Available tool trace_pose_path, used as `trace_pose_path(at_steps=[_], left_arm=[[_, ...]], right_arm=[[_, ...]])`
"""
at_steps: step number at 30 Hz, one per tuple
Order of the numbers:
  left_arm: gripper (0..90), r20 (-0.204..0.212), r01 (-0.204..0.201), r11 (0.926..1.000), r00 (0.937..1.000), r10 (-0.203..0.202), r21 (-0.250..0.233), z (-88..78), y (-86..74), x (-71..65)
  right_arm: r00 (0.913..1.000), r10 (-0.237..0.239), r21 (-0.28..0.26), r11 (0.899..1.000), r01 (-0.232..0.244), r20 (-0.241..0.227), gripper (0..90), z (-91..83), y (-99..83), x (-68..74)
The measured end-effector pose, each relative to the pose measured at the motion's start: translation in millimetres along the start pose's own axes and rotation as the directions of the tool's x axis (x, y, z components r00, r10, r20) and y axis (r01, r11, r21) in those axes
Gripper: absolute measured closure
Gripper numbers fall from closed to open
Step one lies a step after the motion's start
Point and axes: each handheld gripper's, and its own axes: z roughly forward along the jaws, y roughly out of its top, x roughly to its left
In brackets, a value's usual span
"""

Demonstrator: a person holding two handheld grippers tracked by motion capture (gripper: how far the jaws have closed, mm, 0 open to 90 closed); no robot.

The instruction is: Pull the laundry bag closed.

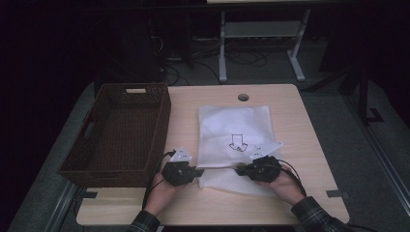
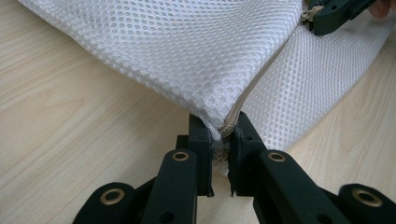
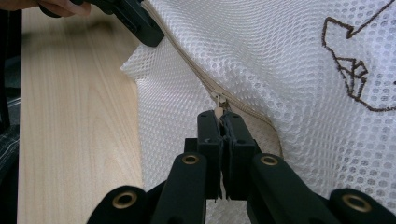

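White mesh laundry bag [image 1: 235,130] lies flat on the light wooden tabletop [image 1: 309,145], just right of the brown wicker basket [image 1: 121,133] that stands at the tabletop's left edge. An outline drawing in dark thread [image 1: 238,143] marks the bag's upper face, toward its near end. A beige zip [image 3: 196,70] runs across the bag's near end, and below it a second layer of mesh spreads onto the tabletop toward the person.

Left hand-held gripper [image 1: 197,171] sits at the near left corner of the bag. In the left gripper view its jaws are clamped on the corner of the mesh, at the end of the zip tape [image 2: 232,122]; fabric is bunched between the pads.

Right hand-held gripper [image 1: 240,170] sits at the bag's near edge, right of the left one and below the drawing. In the right gripper view its jaws are pressed together on the metal zip pull [image 3: 218,108], which stands up between the tips. Beyond the pull, toward the left hand-held gripper, the zip's two sides lie joined.

Each gripper is held by a hand coming in from the near side of the tabletop; a checked sleeve [image 1: 316,215] covers the right forearm. Both grippers rest low, at the level of the bag. The basket is well apart from both and holds nothing that I can make out
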Motion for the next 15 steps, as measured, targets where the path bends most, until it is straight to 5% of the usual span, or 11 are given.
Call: trace_pose_path(at_steps=[15], left_arm=[[81.8, -0.006, 0.004, 1.0, 1.0, -0.004, 0.001, -0.3, -0.7, 1.8]], right_arm=[[0.999, 0.009, -0.001, 1.0, -0.009, 0.044, 86.6, -9.7, -4.6, -4.2]])
